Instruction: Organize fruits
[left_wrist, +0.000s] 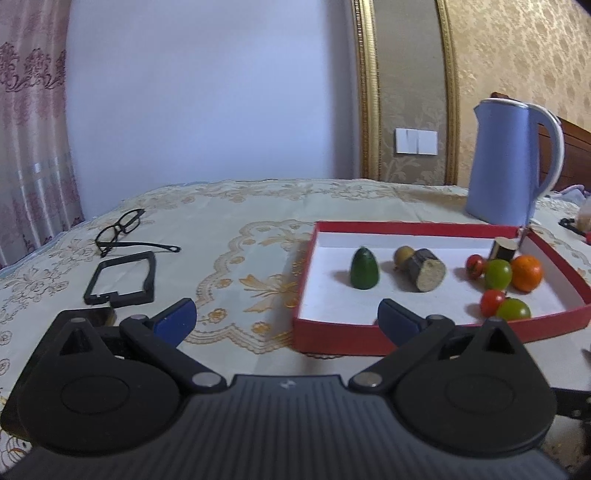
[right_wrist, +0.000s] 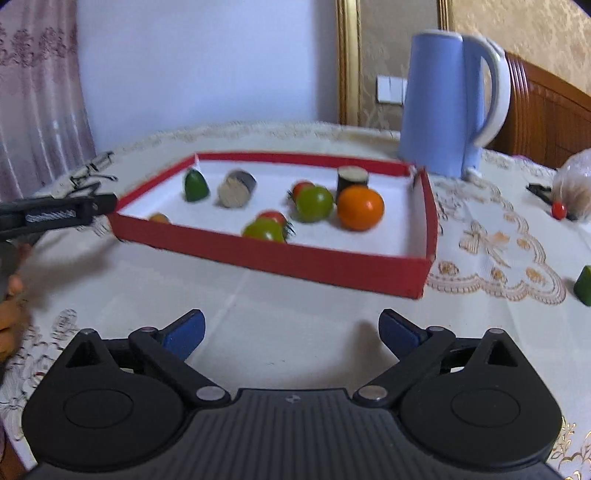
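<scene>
A red box (left_wrist: 332, 338) (right_wrist: 332, 264) with a white floor holds several fruits: a green cone-shaped piece (left_wrist: 365, 272) (right_wrist: 195, 186), a cut log-like piece (left_wrist: 426, 275) (right_wrist: 236, 189), an orange (left_wrist: 526, 273) (right_wrist: 360, 207), green and red tomatoes (left_wrist: 498, 274) (right_wrist: 314, 203). Outside it, a small red fruit (right_wrist: 559, 209) and a green piece (right_wrist: 584, 286) lie on the cloth to the right. My left gripper (left_wrist: 286, 319) is open before the box's near wall, nothing between its fingers. My right gripper (right_wrist: 291, 332) is open over bare cloth, short of the box.
A blue kettle (left_wrist: 509, 162) (right_wrist: 448, 103) stands behind the box. Black glasses (left_wrist: 122, 229) and a black frame (left_wrist: 122, 277) lie on the cloth to the left. A plastic bag (right_wrist: 574, 184) sits far right. The left gripper's body (right_wrist: 55, 216) and a hand (right_wrist: 11, 302) show at the left edge.
</scene>
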